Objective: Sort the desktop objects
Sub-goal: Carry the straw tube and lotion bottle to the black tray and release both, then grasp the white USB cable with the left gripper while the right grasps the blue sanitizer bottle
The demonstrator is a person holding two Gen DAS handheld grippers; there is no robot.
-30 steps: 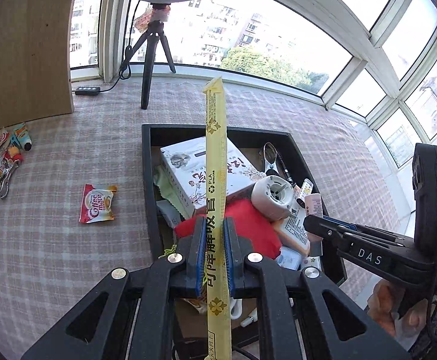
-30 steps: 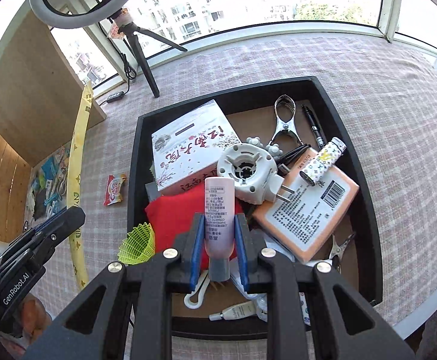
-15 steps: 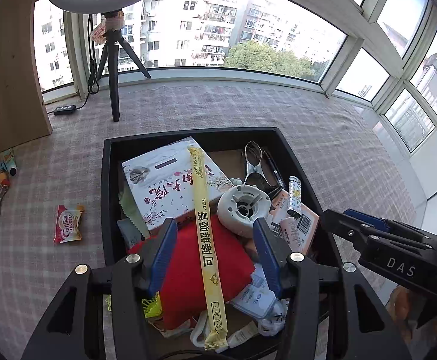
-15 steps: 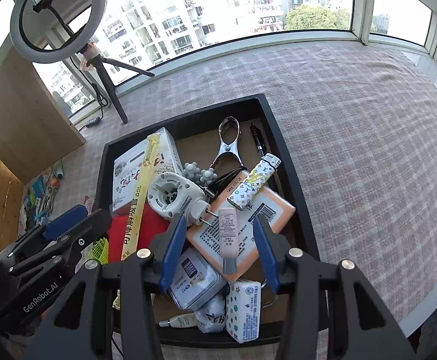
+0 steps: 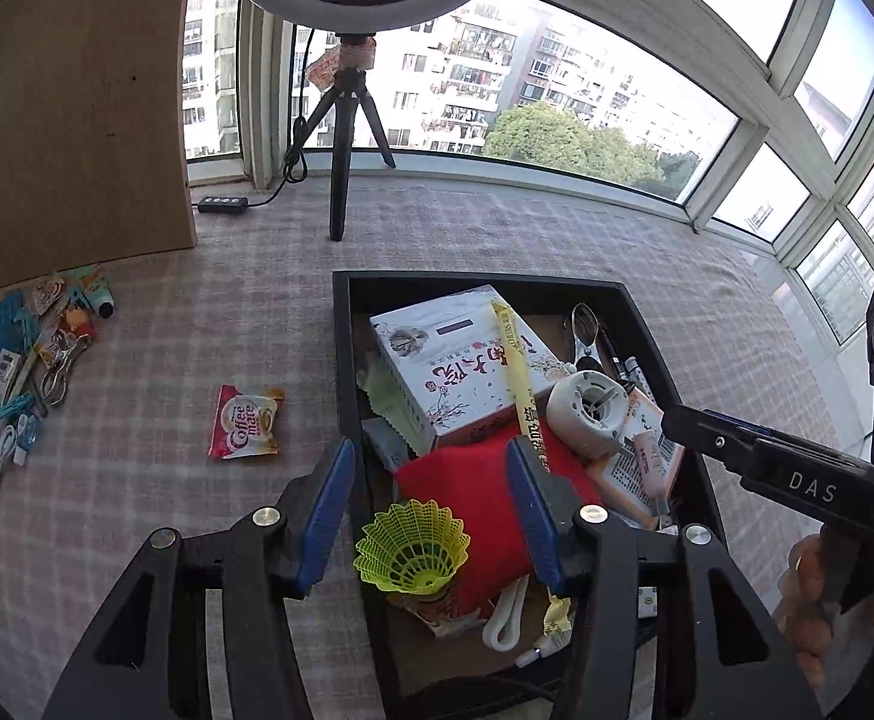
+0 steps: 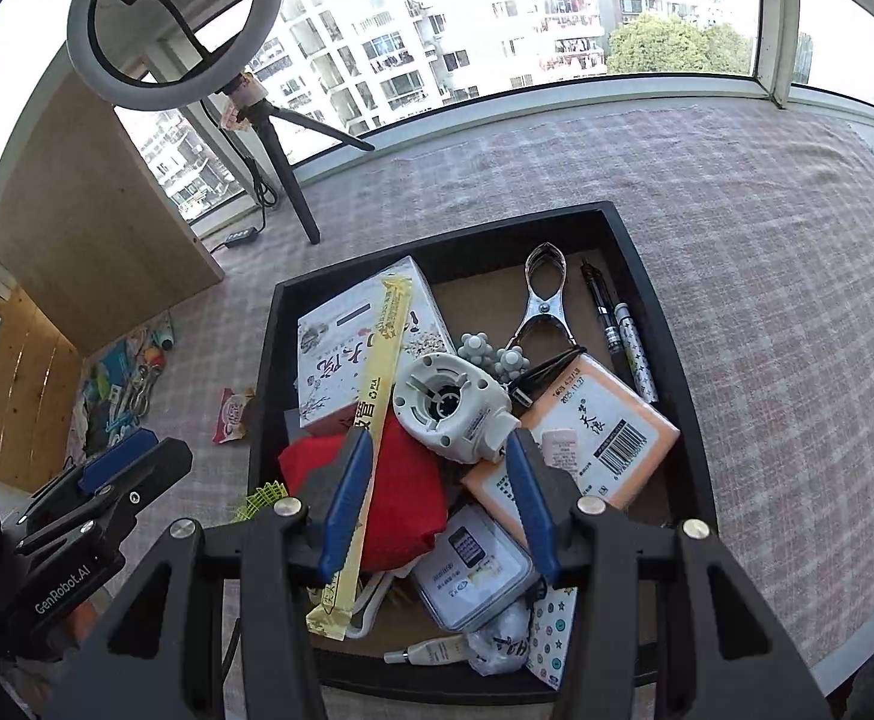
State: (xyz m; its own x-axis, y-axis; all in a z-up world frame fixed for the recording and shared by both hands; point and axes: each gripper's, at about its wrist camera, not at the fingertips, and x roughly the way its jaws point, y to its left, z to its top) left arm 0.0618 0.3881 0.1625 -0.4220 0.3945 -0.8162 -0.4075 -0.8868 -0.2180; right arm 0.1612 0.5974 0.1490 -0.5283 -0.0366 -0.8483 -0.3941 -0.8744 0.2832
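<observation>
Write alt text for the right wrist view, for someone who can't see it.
The open right gripper hangs empty above a black tray crammed with clutter: a yellow straw packet lying across a white box and red cloth, a white plug-in device, an orange box and metal tongs. The left gripper shows at lower left.

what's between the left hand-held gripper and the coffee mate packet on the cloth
Nothing visible. The left hand-held gripper hangs open over the tray's left wall, and the packet lies alone on bare cloth to its left. The yellow shuttlecock sits between the fingers, off that path.
</observation>
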